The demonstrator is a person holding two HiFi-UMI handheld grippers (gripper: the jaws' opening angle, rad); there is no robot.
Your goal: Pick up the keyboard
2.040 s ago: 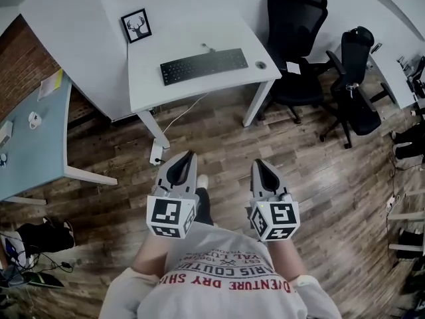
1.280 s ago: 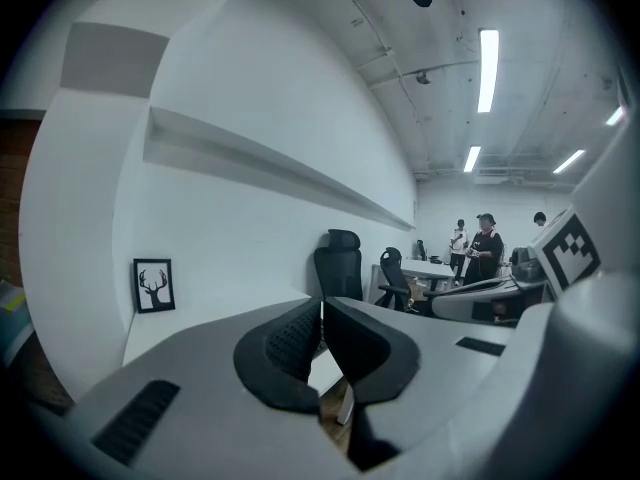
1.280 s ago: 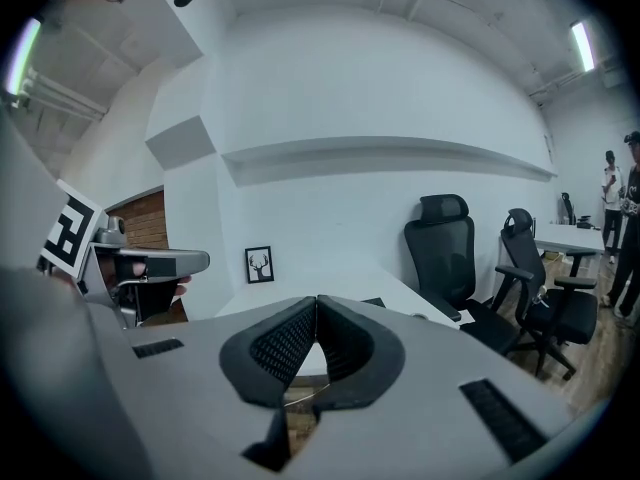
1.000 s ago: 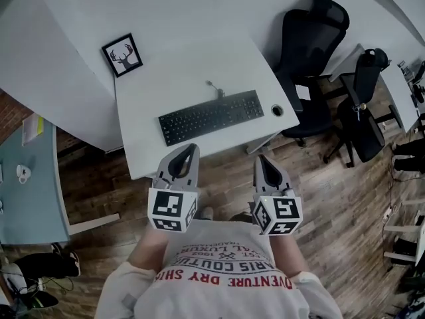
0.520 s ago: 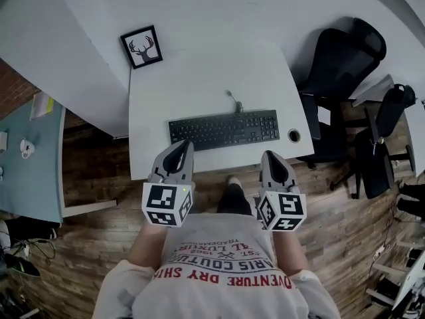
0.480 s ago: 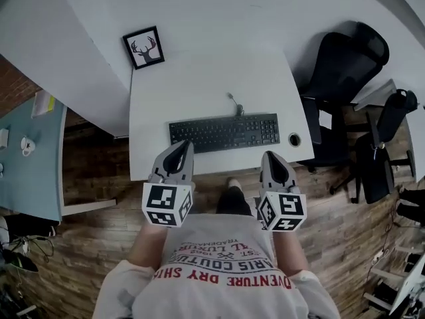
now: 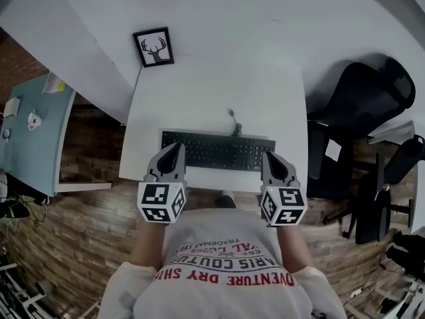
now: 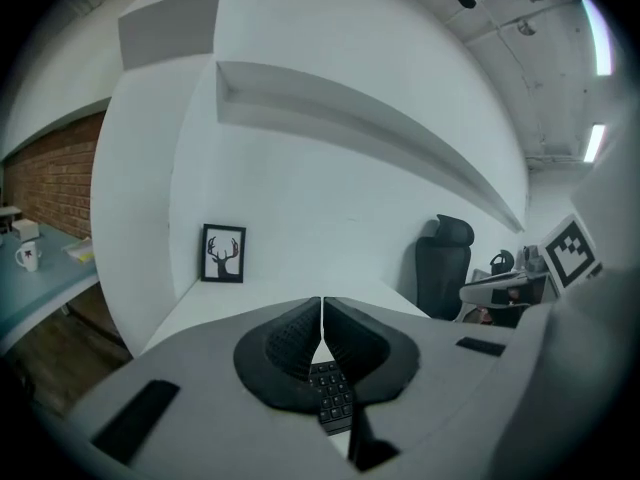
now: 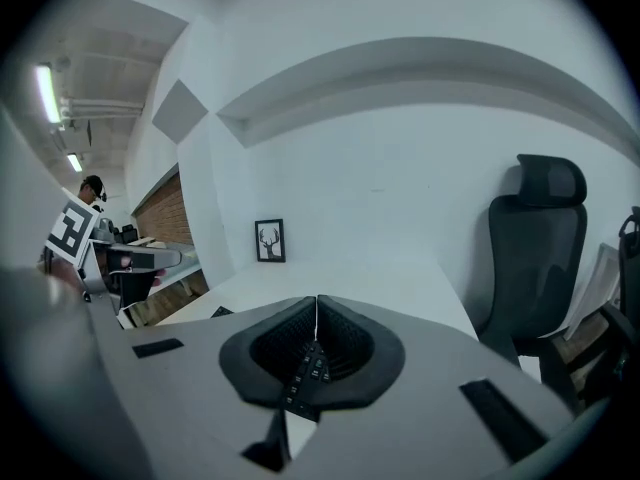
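A black keyboard (image 7: pixel 219 151) lies across the near part of a white desk (image 7: pixel 206 92), its cable (image 7: pixel 233 121) running toward the wall. My left gripper (image 7: pixel 174 149) hangs just above the keyboard's left end with its jaws shut and nothing between them. My right gripper (image 7: pixel 269 157) hovers at the keyboard's right end, likewise shut and empty. In the left gripper view, keys of the keyboard (image 8: pixel 331 396) show below the closed jaws of the left gripper (image 8: pixel 321 302). The right gripper view shows the keyboard (image 9: pixel 300 378) under the shut tips of the right gripper (image 9: pixel 316 301).
A framed deer picture (image 7: pixel 154 46) leans against the wall at the desk's back left. Black office chairs (image 7: pixel 362 111) stand to the right of the desk. A pale blue table (image 7: pixel 33 131) with a mug (image 7: pixel 33 119) is off to the left.
The desk and keyboard have drawn closer beneath me. Both grippers have moved forward from over the floor to the keyboard's two ends, staying shut.
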